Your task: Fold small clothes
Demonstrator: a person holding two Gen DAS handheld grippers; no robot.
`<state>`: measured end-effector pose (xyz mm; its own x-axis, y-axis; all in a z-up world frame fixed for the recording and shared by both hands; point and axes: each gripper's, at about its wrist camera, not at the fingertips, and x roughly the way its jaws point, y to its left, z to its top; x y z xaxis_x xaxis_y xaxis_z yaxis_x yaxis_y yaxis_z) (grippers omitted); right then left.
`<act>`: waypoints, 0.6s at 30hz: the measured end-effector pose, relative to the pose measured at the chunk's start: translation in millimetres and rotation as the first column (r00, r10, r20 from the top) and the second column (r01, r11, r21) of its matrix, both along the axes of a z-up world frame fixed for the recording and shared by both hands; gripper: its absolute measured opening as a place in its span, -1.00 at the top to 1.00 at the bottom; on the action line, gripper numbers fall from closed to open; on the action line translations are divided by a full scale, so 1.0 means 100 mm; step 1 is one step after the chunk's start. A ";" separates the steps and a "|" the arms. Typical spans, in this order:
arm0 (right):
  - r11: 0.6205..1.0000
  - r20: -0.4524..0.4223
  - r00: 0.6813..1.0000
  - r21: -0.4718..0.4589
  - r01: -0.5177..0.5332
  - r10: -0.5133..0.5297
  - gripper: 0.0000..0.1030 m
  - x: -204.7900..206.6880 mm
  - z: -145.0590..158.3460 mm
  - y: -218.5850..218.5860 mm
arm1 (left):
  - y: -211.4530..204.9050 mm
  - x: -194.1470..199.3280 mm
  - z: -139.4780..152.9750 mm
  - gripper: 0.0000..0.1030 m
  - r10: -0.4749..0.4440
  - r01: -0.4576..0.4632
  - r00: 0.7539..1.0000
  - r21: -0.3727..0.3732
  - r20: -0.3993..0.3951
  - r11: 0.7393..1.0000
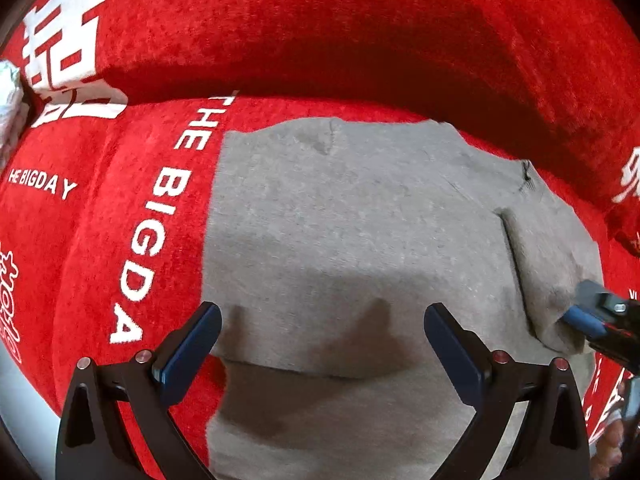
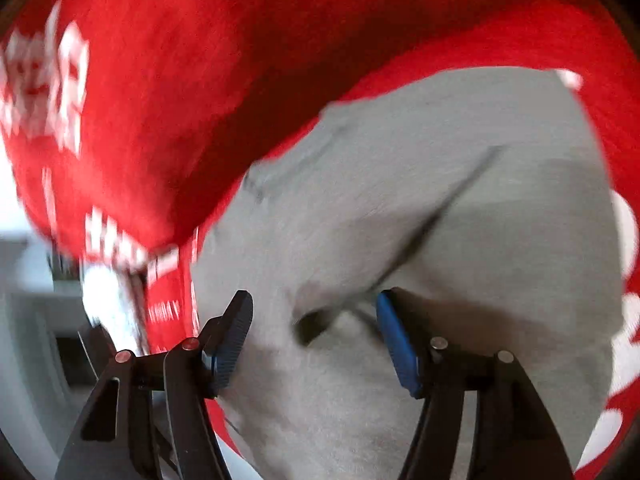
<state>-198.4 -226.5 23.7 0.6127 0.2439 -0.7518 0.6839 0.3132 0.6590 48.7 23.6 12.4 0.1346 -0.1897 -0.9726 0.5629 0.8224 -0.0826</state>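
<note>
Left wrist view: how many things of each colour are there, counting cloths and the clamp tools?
Grey: 1, the garment
Red: 1, the cover with white lettering
White: 1, a crumpled cloth at the edge
Black and blue: 2, the left gripper and right gripper
Total: 5

The left black gripper with blue pads [image 1: 322, 322] points almost straight down, its jaws spread wide apart. The right black gripper with blue pads [image 2: 314, 312] tilts downward, its jaws also apart, squeezing nothing.
</note>
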 end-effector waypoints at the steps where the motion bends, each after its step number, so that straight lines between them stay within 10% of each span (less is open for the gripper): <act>1: 0.997 0.003 0.998 0.026 0.067 -0.067 -0.32 -0.06 -0.04 -0.09 | 0.02 0.03 -0.01 -0.97 0.006 -0.006 1.000 -0.005 -0.007 1.000; 4: 0.975 0.015 0.980 0.100 0.196 -0.199 -0.21 -0.10 -0.17 -0.27 | 0.08 0.09 -0.01 -0.97 0.015 -0.016 0.999 -0.032 -0.036 0.999; 7: 0.980 0.030 0.983 0.084 0.179 -0.182 0.79 0.13 -0.15 -0.32 | 0.15 0.14 0.02 -0.97 0.021 -0.026 0.997 -0.081 -0.069 0.996; 12: 0.981 0.099 0.983 -0.128 -0.143 0.156 0.80 0.76 0.32 0.06 | 0.27 0.27 0.11 -0.97 0.023 -0.052 0.990 -0.201 -0.140 0.978; 18: 0.810 -0.051 0.848 -0.271 -0.520 0.527 0.74 1.31 0.32 0.97 | 0.45 0.49 0.14 -0.97 0.087 -0.145 0.973 -0.276 -0.212 0.950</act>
